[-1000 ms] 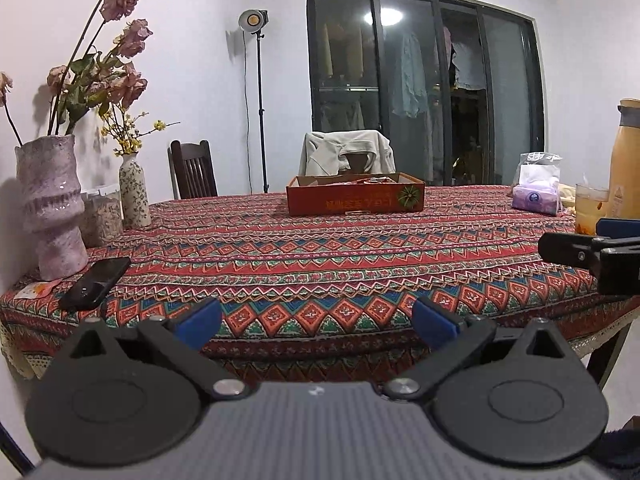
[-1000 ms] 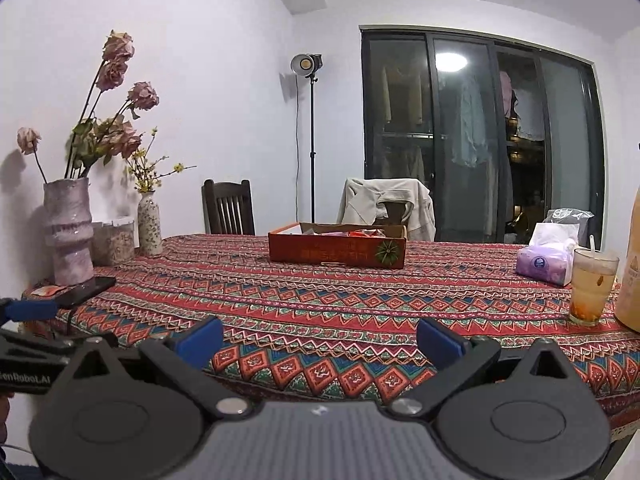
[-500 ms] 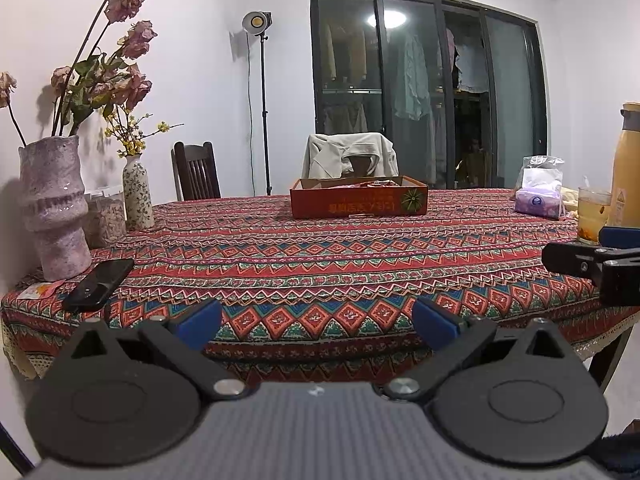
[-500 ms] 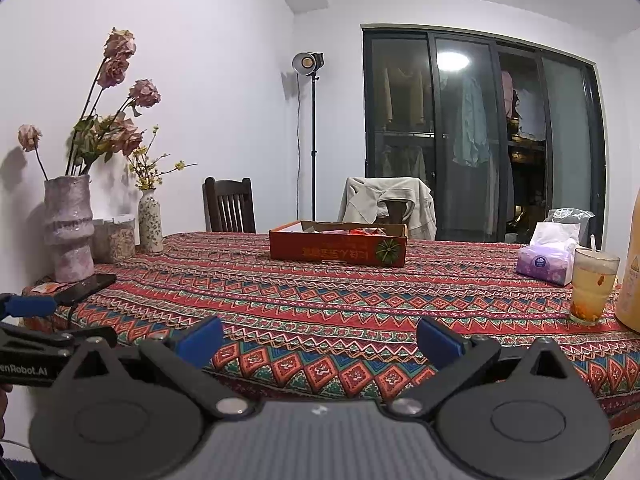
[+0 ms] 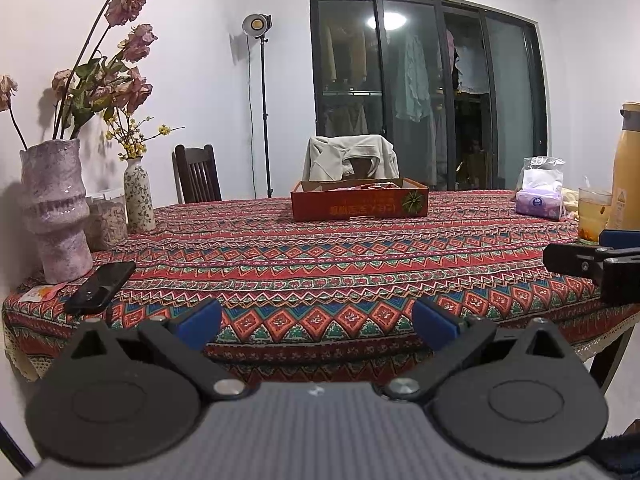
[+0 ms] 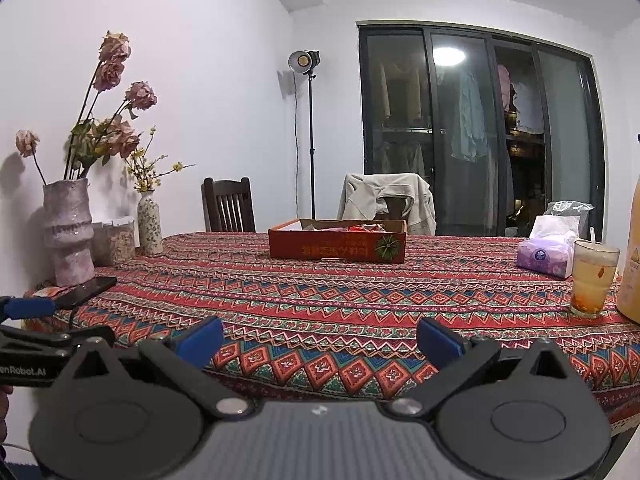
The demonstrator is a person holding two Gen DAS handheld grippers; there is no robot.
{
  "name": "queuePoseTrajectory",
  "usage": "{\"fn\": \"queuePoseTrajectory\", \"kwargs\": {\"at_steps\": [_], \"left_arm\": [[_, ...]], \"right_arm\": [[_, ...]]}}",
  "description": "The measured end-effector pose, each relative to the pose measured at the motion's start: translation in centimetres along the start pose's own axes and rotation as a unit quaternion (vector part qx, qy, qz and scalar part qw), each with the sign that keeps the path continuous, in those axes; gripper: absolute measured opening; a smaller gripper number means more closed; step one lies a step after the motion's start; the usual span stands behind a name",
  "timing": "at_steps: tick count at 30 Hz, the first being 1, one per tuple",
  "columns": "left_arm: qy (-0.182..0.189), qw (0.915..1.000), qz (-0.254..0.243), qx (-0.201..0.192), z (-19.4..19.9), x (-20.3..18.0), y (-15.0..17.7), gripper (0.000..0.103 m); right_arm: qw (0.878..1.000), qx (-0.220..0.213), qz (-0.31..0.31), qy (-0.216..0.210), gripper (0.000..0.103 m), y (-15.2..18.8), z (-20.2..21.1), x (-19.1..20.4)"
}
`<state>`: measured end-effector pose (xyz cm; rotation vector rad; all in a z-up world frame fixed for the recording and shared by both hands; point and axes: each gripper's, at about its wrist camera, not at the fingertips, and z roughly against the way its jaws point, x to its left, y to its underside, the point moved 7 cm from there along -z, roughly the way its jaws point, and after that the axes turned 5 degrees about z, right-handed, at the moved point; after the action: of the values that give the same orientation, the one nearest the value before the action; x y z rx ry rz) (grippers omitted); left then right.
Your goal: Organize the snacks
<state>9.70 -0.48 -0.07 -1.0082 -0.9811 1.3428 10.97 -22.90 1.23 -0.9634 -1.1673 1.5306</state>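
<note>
A shallow red cardboard box (image 5: 359,200) with snack packets inside sits far back on the patterned tablecloth (image 5: 320,256); it also shows in the right wrist view (image 6: 338,243). My left gripper (image 5: 316,326) is open and empty, held before the table's near edge. My right gripper (image 6: 320,340) is open and empty, also at the near edge, and its fingers (image 5: 580,258) show at the right of the left wrist view. The left gripper's fingers (image 6: 32,308) show at the left of the right wrist view.
A purple vase (image 5: 54,212) with dried flowers, a jar, a small vase (image 5: 138,196) and a black phone (image 5: 102,286) stand at the left. A tissue pack (image 6: 546,254), a glass of drink (image 6: 594,278) and a yellow bottle (image 6: 632,264) stand at the right. Chairs stand behind.
Both grippers have risen slightly and stay open and empty. Nothing on the table has moved.
</note>
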Motion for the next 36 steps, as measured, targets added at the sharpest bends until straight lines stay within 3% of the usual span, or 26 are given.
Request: {"fn": "queuePoseTrajectory", "kwargs": {"at_steps": [36], "left_arm": [[-0.001,1.0000,0.000,-0.004,0.09,0.14,-0.13,0.103]], "right_arm": [[1.000,0.002,-0.001,0.000,0.103,0.23,0.06,-0.14]]}}
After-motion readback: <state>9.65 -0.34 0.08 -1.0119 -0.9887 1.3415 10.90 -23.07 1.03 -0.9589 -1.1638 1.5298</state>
